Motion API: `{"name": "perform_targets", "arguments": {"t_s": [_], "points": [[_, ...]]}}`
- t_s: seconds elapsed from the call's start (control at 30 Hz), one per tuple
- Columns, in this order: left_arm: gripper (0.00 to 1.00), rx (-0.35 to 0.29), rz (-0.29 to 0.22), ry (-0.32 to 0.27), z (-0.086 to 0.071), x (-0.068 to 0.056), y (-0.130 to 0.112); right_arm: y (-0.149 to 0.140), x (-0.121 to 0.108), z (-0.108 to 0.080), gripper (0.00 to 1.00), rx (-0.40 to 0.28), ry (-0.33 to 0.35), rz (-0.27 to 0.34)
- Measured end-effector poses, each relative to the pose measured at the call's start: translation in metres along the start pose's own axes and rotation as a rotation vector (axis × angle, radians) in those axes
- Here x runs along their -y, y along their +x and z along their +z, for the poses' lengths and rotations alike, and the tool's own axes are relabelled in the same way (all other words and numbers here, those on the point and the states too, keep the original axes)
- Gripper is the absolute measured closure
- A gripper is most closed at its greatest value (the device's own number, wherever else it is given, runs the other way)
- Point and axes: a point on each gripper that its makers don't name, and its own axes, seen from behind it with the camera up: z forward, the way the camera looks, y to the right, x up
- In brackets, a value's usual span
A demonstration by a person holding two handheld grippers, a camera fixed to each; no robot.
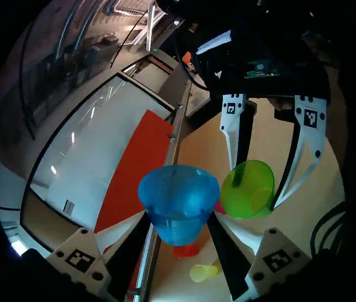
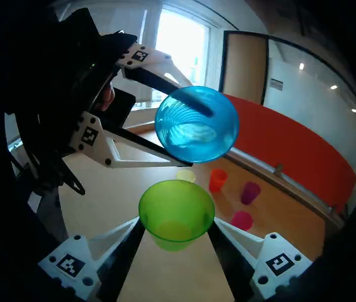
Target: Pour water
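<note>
- Left gripper (image 1: pixel 178 216) squeezes a translucent blue plastic cup (image 1: pixel 178 201) between both fingers, tipped above the other gripper.
- Right gripper (image 2: pixel 176 224) squeezes a translucent green plastic cup (image 2: pixel 176 214).

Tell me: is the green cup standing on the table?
No, the right gripper holds the green cup up off the table.

The blue cup (image 1: pixel 179 204) covers the fingertips of the left tool (image 1: pixel 179 217) gripping it, and half covers an orange cup (image 1: pixel 185 250) on the surface (image 1: pixel 198 146) just past those tips. The green cup (image 2: pixel 176 214) likewise hides the tips of the right tool (image 2: pixel 176 222) and most of a yellow cup (image 2: pixel 186 174) beyond. Whether either held cup contains water cannot be told. The hand (image 2: pixel 108 95) behind the left tool is mostly hidden.
</note>
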Motion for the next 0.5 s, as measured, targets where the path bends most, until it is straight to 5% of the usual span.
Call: {"name": "perform_targets", "arguments": {"t_s": [0.5], "points": [[0.23, -0.001, 0.06, 0.008, -0.0044, -0.0033, 0.003, -0.0013, -0.0027, 0.0, 0.12, 0.002, -0.004, -0.022]]}}
